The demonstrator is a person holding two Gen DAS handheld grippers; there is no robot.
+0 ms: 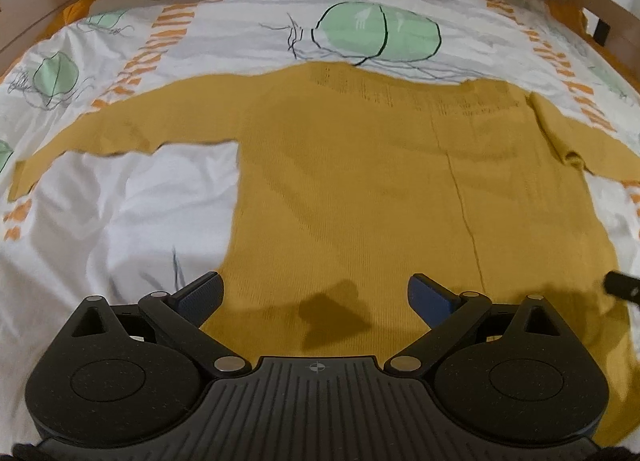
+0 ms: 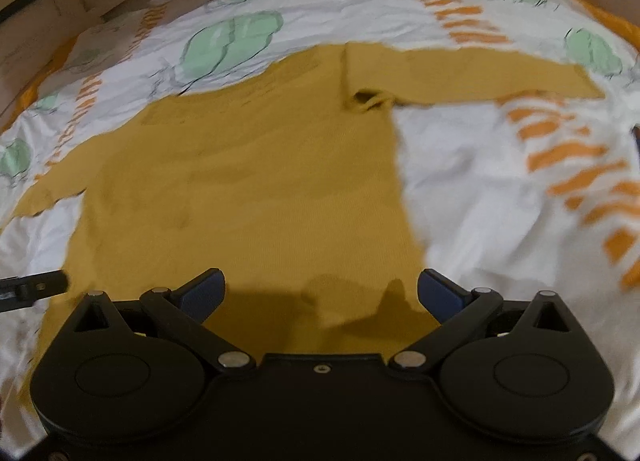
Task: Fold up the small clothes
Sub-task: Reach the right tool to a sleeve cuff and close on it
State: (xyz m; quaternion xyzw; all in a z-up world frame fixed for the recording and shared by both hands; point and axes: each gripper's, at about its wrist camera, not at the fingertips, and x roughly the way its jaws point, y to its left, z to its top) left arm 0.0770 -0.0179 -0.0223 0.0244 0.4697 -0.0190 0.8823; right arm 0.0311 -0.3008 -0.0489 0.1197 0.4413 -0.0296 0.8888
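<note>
Left wrist view showed me the mustard-yellow knitted long-sleeved sweater [image 1: 352, 189] spread flat on the white duvet with green and orange print [image 1: 132, 197], sleeves out sideways. My left gripper [image 1: 315, 297] hung over its near hem, jaws wide and empty; my right gripper [image 2: 322, 293] likewise. I judged a sleeve fold came first: pinch the cuff, carry it across the sweater's body without dragging.

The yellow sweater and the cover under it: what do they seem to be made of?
The sweater looks like a matte knitted yarn, perhaps wool or cotton: fine ribs and openwork rows show near the top. The bed cover looks like thin, smooth woven cloth, probably cotton, with sharp creases and a printed pattern.
</note>
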